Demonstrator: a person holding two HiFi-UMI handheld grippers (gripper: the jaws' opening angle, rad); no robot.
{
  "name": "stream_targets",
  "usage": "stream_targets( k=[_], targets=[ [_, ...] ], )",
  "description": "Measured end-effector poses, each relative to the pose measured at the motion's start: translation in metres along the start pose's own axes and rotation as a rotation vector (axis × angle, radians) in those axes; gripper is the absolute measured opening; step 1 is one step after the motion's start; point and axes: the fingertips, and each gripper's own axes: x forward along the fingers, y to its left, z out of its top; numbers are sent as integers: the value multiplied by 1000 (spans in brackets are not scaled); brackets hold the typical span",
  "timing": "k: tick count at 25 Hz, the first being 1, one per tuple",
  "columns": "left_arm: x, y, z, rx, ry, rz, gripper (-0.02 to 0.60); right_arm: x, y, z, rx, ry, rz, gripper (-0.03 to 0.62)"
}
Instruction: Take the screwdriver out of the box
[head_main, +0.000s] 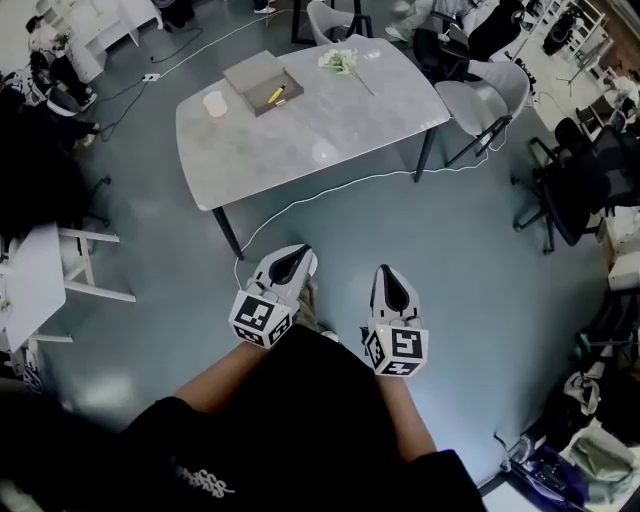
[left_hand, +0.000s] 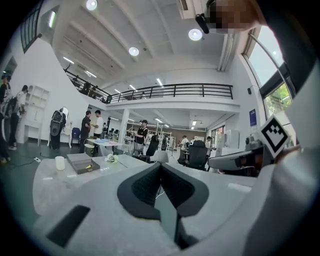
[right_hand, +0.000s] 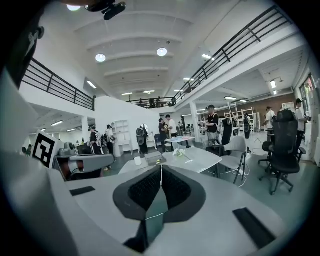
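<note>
An open grey box (head_main: 262, 82) lies at the far left of the grey table (head_main: 330, 140), with a yellow-handled screwdriver (head_main: 275, 95) inside it. Both grippers hang over the floor, well short of the table and close to the person's body. My left gripper (head_main: 297, 254) is shut with nothing in it, and so is my right gripper (head_main: 390, 272). The left gripper view shows the box (left_hand: 82, 162) far ahead at left, beyond the touching pads of the left gripper (left_hand: 160, 164). In the right gripper view the box (right_hand: 155, 158) sits just above the closed right gripper (right_hand: 161, 166).
A white cup (head_main: 214, 103) stands left of the box and a small bunch of flowers (head_main: 340, 62) lies at the table's far edge. A grey chair (head_main: 485, 95) is right of the table. A white cable (head_main: 300, 205) runs across the floor. Other people stand in the background.
</note>
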Motion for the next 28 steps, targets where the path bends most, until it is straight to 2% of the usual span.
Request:
stream_targets(
  k=[7, 14, 20, 28],
  targets=[
    [66, 65, 3, -36, 6, -1, 15, 89, -24, 15, -9, 43, -13, 14],
    [141, 149, 21, -110, 34, -39, 15, 205, -22, 59, -17, 56, 33, 12],
    [187, 237, 50, -81, 11, -27, 15, 300, -6, 87, -37, 69, 58, 12],
    [225, 334, 49, -65, 43, -9, 15, 386, 8, 113, -70, 77, 53, 14]
  ],
)
